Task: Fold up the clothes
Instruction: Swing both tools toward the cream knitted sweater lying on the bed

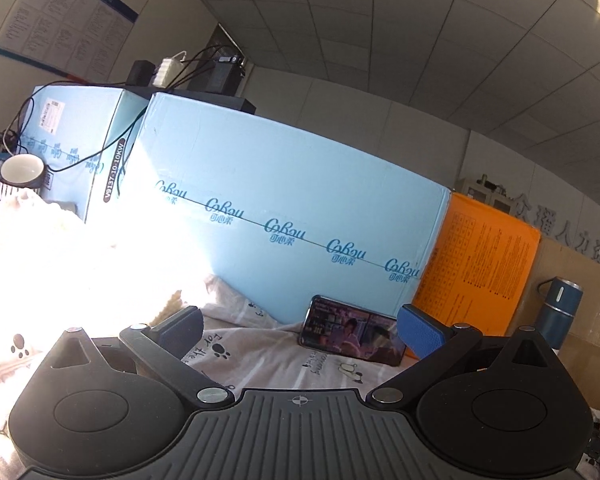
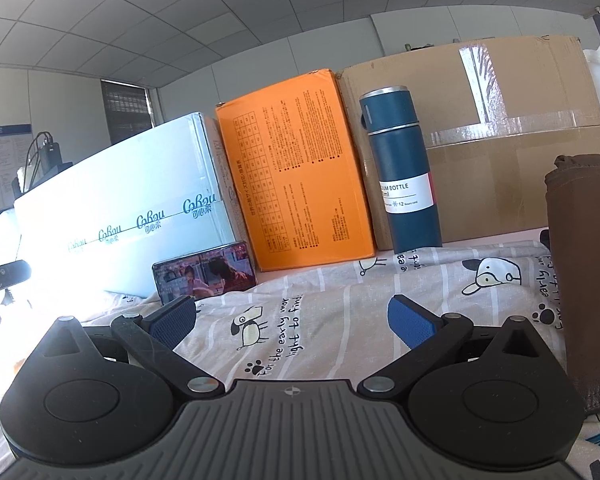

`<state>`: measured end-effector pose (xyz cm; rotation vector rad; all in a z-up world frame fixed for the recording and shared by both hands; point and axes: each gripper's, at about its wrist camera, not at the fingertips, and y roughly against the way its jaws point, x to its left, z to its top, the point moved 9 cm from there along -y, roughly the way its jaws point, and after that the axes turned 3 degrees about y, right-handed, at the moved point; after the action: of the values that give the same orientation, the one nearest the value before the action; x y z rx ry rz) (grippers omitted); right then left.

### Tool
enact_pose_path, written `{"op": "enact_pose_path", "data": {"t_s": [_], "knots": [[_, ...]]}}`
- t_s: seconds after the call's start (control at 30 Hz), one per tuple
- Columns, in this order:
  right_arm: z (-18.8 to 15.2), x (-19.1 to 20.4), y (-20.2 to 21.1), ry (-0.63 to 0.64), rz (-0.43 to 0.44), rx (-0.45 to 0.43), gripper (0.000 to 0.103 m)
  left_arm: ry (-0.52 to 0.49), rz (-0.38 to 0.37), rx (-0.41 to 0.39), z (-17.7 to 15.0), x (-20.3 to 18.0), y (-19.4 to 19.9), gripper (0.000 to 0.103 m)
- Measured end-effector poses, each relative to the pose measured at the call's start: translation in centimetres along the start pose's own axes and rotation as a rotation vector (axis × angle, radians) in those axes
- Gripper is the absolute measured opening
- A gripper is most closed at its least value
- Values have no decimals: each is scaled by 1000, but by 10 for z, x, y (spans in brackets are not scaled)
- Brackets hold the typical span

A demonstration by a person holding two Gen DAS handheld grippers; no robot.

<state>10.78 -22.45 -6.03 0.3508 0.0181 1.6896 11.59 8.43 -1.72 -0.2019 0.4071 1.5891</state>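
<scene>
Both grippers, left (image 1: pixel 300 330) and right (image 2: pixel 296 320), hover with jaws spread wide and holding nothing, low over the printed cloth (image 2: pixel 340 304) spread flat on the surface. Behind it stand a blue box (image 1: pixel 280 184), an orange box (image 2: pixel 296 184) and a bottle (image 2: pixel 404 172); a phone (image 2: pixel 204 276) leans against the blue box.

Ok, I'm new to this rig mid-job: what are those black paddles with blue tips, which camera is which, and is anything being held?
Those are two hand-held grippers, each with a fisheye camera looking along its fingers. The left gripper and the right gripper are both open and hold nothing. Under them lies a printed cloth with cartoon dogs. Behind it stand a light blue box, an orange box, a cardboard box and a dark blue bottle. A phone leans on the light blue box. A brown item stands at right.
</scene>
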Motion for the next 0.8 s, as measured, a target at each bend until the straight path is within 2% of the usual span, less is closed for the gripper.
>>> {"op": "enact_pose_path", "data": {"t_s": [0.07, 0.13, 0.2, 0.4, 0.57, 0.67, 0.73, 0.8], "knots": [[0, 6, 0, 7, 19, 5, 103, 18, -9, -12, 8, 7, 6, 103], [2, 14, 3, 17, 32, 13, 103, 51, 21, -47, 22, 21, 16, 103], [4, 28, 7, 33, 61, 29, 103, 46, 52, -67, 37, 37, 22, 103], [16, 80, 17, 41, 194, 72, 103, 7, 82, -114, 87, 84, 36, 103], [18, 127, 6, -71, 313, 205, 103, -99, 177, -218, 144, 120, 50, 103], [9, 156, -7, -176, 379, 323, 103, -130, 243, -240, 174, 149, 46, 103], [-3, 177, -17, -200, 410, 375, 103, -72, 273, -235, 179, 179, 33, 103], [-11, 195, -29, -187, 430, 390, 103, 80, 304, -216, 170, 217, 15, 103]]}}
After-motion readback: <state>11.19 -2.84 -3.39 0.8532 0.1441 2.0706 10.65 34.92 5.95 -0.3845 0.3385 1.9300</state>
